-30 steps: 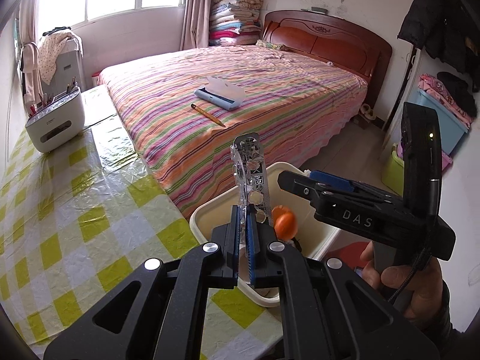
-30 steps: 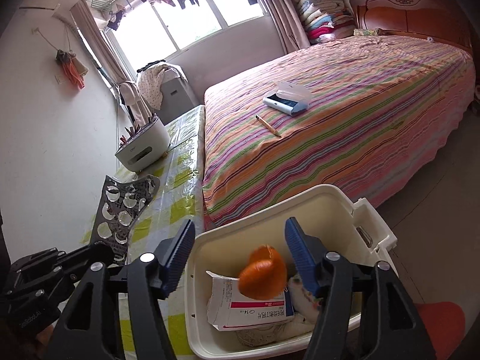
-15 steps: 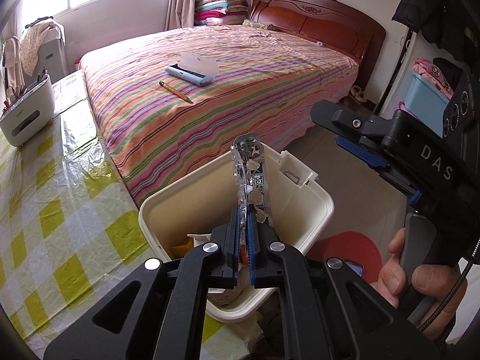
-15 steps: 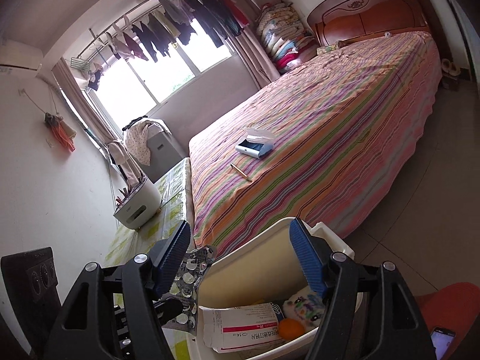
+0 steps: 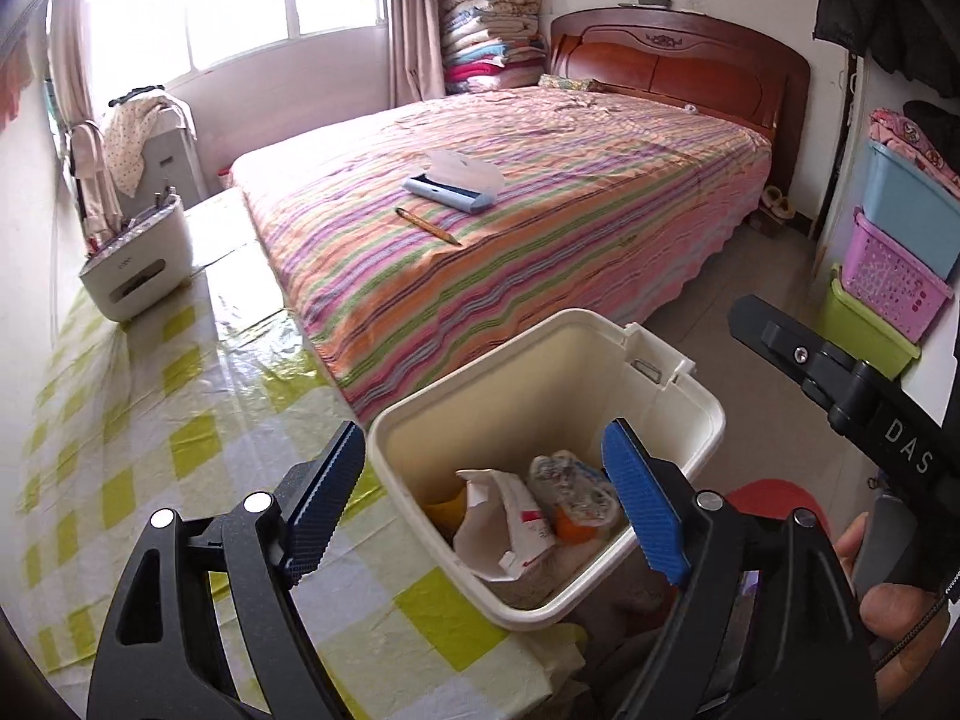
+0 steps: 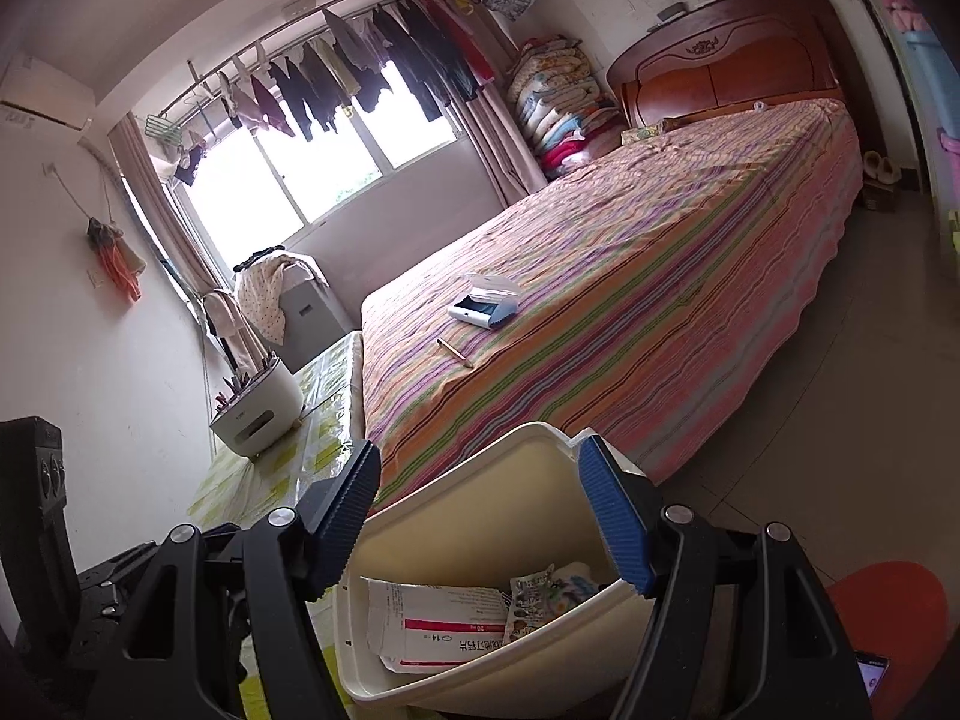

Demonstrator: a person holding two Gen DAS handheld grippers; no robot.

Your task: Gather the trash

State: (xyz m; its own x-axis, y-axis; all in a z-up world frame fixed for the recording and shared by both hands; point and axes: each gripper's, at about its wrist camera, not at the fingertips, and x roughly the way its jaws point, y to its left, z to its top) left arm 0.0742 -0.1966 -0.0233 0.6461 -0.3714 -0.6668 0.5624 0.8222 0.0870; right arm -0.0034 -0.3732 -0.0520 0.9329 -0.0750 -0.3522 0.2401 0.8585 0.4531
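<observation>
A cream plastic trash bin stands off the table's edge, beside the bed. In it lie a torn white medicine box with a red stripe, a silver blister pack and an orange item. My left gripper is open and empty, its blue pads spread just above the bin's near rim. My right gripper is open and empty, right above the bin, where the box and the blister pack show.
A table with a yellow-checked cloth lies to the left, with a white desk organiser at its far end. A striped bed carries a blue case and a pencil. Stacked plastic baskets stand at the right.
My left gripper was shut on the blister pack and held it over the bin; it has opened and the pack now lies in the bin. The right gripper stayed open and tilted up.
</observation>
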